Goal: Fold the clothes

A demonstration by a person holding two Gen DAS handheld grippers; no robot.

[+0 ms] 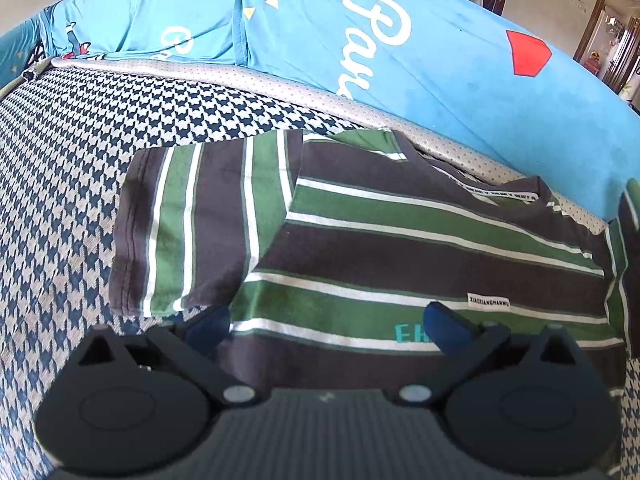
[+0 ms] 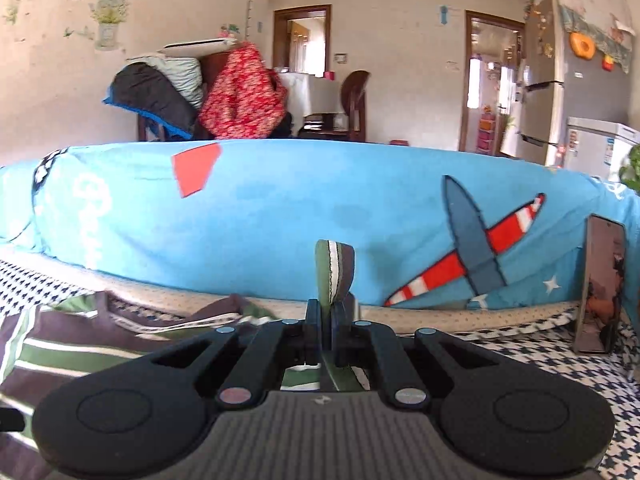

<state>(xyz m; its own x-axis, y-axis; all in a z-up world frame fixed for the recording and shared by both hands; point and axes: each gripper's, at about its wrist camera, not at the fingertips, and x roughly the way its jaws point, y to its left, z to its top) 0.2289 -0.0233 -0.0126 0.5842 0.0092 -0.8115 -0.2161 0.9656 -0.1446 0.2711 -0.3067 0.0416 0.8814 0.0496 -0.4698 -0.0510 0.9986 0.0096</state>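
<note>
A green, dark brown and white striped T-shirt (image 1: 400, 248) lies flat on the houndstooth sofa seat (image 1: 60, 184), collar toward the backrest, its left sleeve (image 1: 192, 224) spread out. My left gripper (image 1: 328, 324) is open, low over the shirt's lower part, near the sleeve's underarm. My right gripper (image 2: 329, 316) is shut on a fold of the shirt's striped fabric (image 2: 334, 272), which sticks up between the fingers. The rest of the shirt (image 2: 80, 344) lies to its left.
A blue cartoon-print cover (image 1: 440, 68) drapes the sofa backrest behind the shirt. A phone (image 2: 600, 284) leans upright against the backrest at the right. Chairs piled with clothes (image 2: 192, 92), doorways and a fridge (image 2: 560, 92) stand beyond the sofa.
</note>
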